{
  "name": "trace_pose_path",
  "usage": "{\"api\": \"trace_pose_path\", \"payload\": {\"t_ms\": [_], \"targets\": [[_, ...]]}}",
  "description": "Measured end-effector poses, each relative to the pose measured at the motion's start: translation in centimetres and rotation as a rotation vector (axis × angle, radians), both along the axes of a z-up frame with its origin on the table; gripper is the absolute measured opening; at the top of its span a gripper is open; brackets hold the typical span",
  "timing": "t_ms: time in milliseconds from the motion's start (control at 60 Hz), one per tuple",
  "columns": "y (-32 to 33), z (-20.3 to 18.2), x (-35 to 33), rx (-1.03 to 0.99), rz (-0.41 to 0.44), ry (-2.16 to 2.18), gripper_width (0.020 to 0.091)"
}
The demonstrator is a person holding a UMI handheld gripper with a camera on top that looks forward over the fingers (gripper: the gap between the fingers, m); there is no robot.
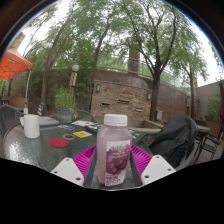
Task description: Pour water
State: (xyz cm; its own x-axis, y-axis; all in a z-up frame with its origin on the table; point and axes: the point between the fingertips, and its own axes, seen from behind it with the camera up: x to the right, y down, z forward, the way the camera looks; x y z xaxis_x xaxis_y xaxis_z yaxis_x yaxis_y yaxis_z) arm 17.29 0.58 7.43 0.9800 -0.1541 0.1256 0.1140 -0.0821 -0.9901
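**Bottle in the grip, cup well off to the left**

Your gripper (pixel 113 160) has both pink pads (pixel 84 157) pressed against the sides of a plastic bottle (pixel 115 150), which fills the lower centre of the frame. It stands upright between the fingers, with a pale cap on top and a reddish-purple label across its body. From this view you cannot tell whether its base rests on the glass table (pixel 30 148) or hangs just above it.

The likely target, a white cup (pixel 31 126), sits at the left of the frame, well apart from the bottle. A red lid-like disc (pixel 59 143) lies between them, nearer the cup, and a small yellow item (pixel 81 134) lies further back towards the centre.

Watch three things. The cap looks to be on; if so, tilting produces nothing until it comes off. The bottle is smooth and held low on its body, so a quick tilt could let it swivel or slip between the pads. And the travel to the cup passes over the red disc; carry low and you may knock it, or nudge the light cup on arrival.
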Motion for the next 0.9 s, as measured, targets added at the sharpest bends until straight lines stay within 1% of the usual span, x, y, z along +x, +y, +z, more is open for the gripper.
{"api": "trace_pose_path", "payload": {"t_ms": [67,100,217,283,317,333,350,383,400,417,483,533,633,700,817,900], "targets": [[0.1,0.3,-0.1,0.013,-0.011,-0.016,0.058],[1.3,0.2,-0.5,0.019,-0.012,-0.022,0.0557],[1.0,-0.2,-0.1,0.002,-0.039,0.008,0.0557],[1.2,-0.3,0.0,-0.025,-0.037,0.029,0.0556],[1.3,-0.1,-0.2,-0.038,-0.032,0.025,0.0521],[1.4,-0.1,-0.4,-0.045,-0.03,0.024,0.0517],[1.1,-0.5,-0.5,-0.053,-0.033,0.023,0.0494],[1.3,-0.6,-0.7,-0.075,-0.042,0.009,0.0485],[1.3,-0.5,-0.8,-0.085,-0.049,-0.006,0.0468],[1.4,-0.4,-1.0,-0.093,-0.054,-0.028,0.0437],[1.3,1.3,-1.7,-0.113,-0.074,-0.152,0.0436],[2.4,3.2,-2.8,-0.122,-0.066,-0.254,0.0436],[5.3,7.6,-8.0,-0.108,-0.047,-0.502,0.0436],[7.5,11.1,-12.0,-0.1,-0.016,-0.704,0.0435],[12.2,14.2,-18.9,-0.072,0.006,-1.23,0.0434],[14.8,13.9,-23.7,-0.079,0.035,-1.574,0.0433]]}}
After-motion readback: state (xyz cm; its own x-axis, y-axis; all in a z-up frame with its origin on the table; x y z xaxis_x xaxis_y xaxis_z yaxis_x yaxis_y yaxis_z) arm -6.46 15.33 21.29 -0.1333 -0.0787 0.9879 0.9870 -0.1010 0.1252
